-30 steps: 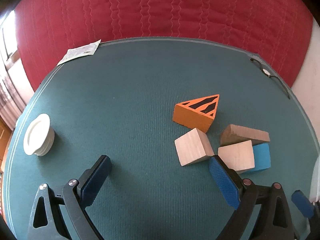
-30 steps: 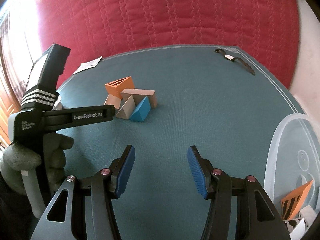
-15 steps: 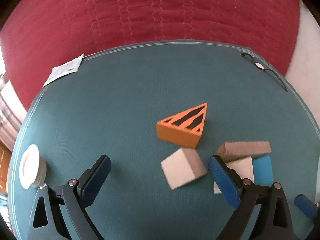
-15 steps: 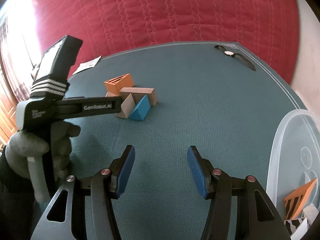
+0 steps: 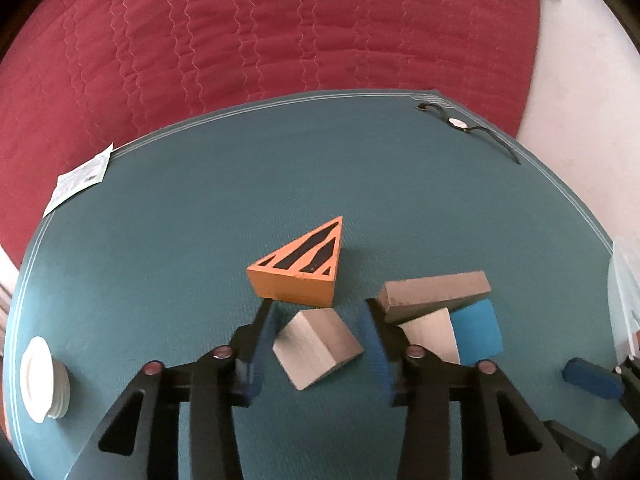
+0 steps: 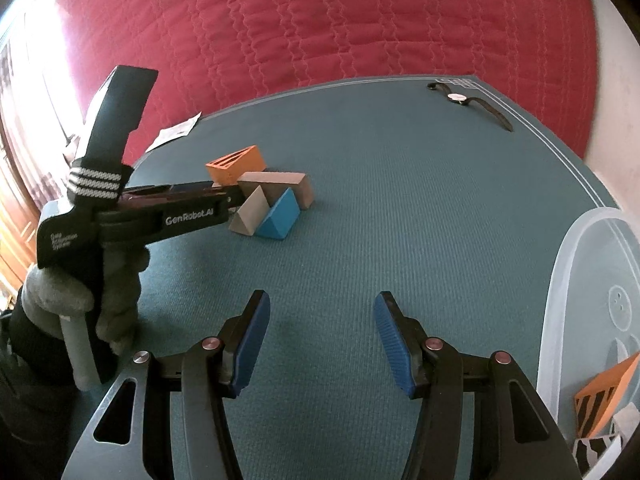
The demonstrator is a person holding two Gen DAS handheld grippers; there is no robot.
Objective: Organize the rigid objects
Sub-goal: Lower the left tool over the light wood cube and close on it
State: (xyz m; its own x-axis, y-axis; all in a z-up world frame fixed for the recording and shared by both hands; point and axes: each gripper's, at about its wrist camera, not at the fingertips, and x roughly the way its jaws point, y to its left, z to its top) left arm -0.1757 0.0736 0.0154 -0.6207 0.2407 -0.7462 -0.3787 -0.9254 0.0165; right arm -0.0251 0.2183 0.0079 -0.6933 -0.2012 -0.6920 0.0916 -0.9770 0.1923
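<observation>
Left gripper (image 5: 318, 344) brackets a pale block (image 5: 318, 347), jaws partly apart and not yet touching it.

The block lies on the mat (image 5: 200, 220) just before the orange wedge (image 5: 300, 270), apart from the brown-and-blue cluster (image 5: 440, 312), likely easiest to lift first. Right gripper (image 6: 320, 340) hangs wide and empty near the bin (image 6: 580, 280), probably awaiting a turn.

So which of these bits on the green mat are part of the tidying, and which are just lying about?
Part of the job:
orange striped wooden wedge
pale wooden block
brown wooden block
blue wooden wedge
clear plastic bin

Lying about:
black wristwatch
white paper slip
white round lids
</observation>
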